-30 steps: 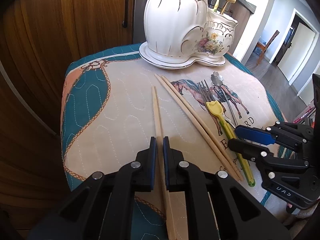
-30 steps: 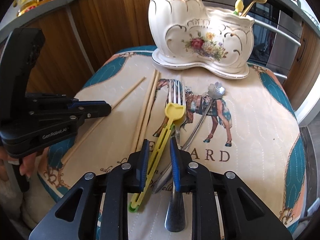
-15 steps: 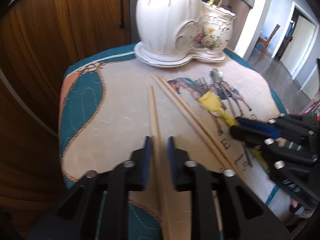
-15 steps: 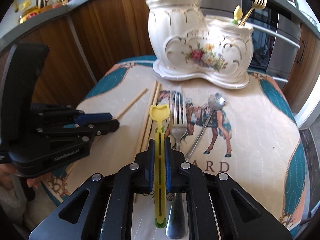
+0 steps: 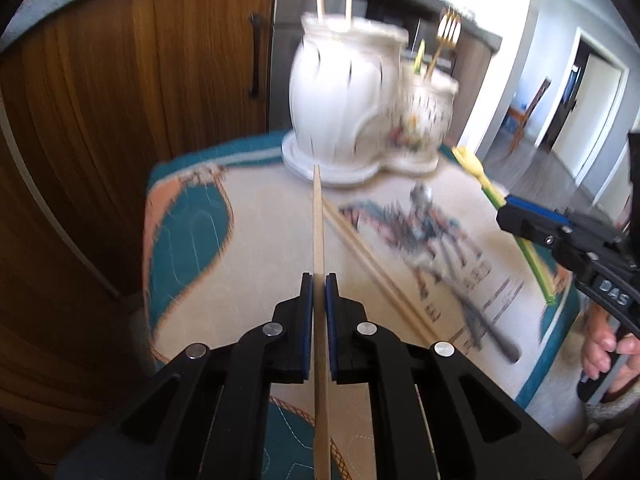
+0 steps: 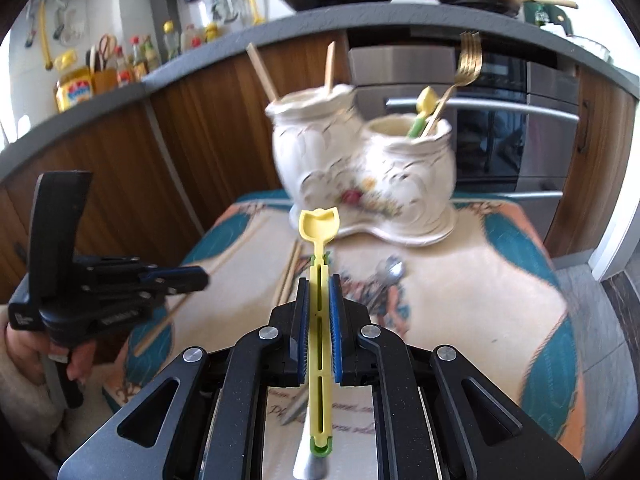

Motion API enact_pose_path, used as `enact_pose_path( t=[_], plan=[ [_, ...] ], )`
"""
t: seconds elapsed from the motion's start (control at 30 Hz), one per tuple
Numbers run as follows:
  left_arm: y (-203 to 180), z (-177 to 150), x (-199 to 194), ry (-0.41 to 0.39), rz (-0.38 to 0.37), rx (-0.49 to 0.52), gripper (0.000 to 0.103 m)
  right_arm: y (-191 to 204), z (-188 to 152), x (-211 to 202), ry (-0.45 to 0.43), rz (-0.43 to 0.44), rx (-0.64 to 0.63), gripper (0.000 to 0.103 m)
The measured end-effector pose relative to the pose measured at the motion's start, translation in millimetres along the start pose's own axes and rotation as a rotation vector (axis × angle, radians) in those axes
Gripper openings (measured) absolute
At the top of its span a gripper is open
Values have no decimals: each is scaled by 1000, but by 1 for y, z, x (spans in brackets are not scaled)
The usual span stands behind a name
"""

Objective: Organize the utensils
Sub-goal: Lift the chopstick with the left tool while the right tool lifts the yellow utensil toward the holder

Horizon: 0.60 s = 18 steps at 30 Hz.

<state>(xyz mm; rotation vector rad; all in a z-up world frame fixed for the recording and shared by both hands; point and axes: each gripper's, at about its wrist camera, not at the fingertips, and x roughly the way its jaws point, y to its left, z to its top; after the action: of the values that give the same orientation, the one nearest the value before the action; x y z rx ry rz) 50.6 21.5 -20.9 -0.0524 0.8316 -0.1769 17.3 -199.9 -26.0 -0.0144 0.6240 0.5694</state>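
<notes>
Two grippers hang before the white ceramic holder (image 6: 360, 176), the left gripper (image 5: 319, 280) clamped on a wooden chopstick (image 5: 319, 232) and the right gripper (image 6: 319, 280), its jaws just closed, pinching a yellow-green plastic utensil (image 6: 319, 264).

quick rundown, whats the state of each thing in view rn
left hand-held gripper: shut on chopstick
chopstick: gripped, lifted off the cloth
right hand-held gripper: shut on yellow utensil; jaws have just been closing
yellow utensil: gripped, raised
chopstick pair: lying on the cloth
silver fork: lying on the cloth
ceramic holder: upright, holds two chopsticks, a gold fork and a yellow utensil
</notes>
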Motion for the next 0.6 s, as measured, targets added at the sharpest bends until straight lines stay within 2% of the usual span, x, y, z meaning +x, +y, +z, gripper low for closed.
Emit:
enact_pose_path(
  t=[0.23, 0.4, 0.6],
  plan=[
    [-10, 27, -35, -179, -101, 14, 6, -26, 19, -11, -86, -4, 45, 11],
    [-24, 77, -46, -339, -129, 39, 6, -37, 58, -13, -199, -14, 52, 11],
    [-25, 139, -28, -409, -180, -20, 6, -58, 106, -3, -331, 14, 118, 11]
  ],
)
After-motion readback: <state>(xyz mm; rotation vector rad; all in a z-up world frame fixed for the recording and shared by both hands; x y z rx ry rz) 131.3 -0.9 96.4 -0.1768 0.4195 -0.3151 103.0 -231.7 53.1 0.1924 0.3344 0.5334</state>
